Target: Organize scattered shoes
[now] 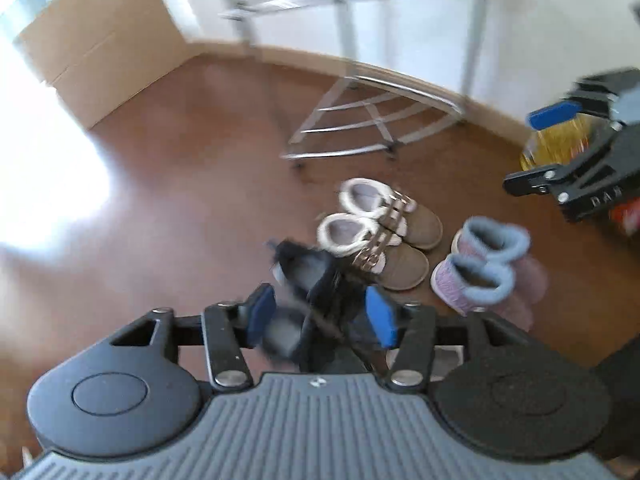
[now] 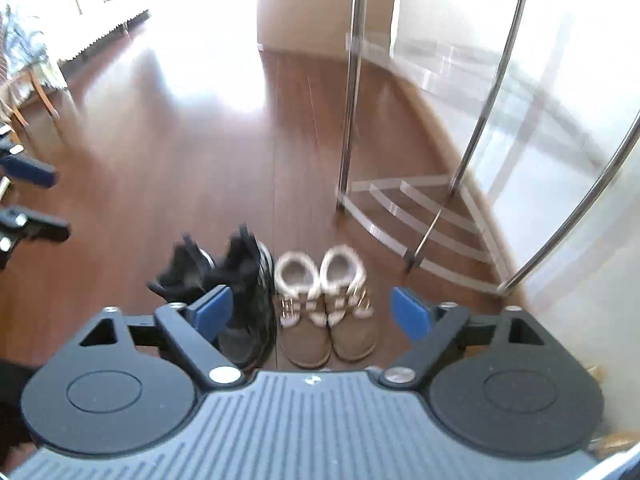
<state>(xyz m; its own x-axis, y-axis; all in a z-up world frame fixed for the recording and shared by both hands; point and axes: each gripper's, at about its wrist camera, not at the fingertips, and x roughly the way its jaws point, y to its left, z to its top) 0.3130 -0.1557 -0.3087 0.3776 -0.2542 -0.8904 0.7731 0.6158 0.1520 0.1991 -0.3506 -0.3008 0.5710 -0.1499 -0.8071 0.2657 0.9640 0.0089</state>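
Note:
In the left wrist view my left gripper [image 1: 322,314] is open, its blue pads either side of a black shoe [image 1: 316,280] on the floor without pressing on it. Beside it stand a pair of brown fur-lined boots [image 1: 384,236] and a pair of purple boots with blue cuffs [image 1: 486,268]. My right gripper [image 1: 540,148] shows at the right edge, open. In the right wrist view my right gripper [image 2: 312,314] is open and empty above two black shoes [image 2: 228,280] and the brown boots [image 2: 324,304], which stand side by side. The left gripper [image 2: 36,196] shows at the left edge.
A metal rack [image 1: 368,120] stands against the white wall behind the shoes; it also shows in the right wrist view [image 2: 420,208]. A cardboard box [image 1: 100,48] stands at the far left. A yellow object [image 1: 556,144] sits near the right gripper. Wooden chair legs [image 2: 36,100] are at the far left.

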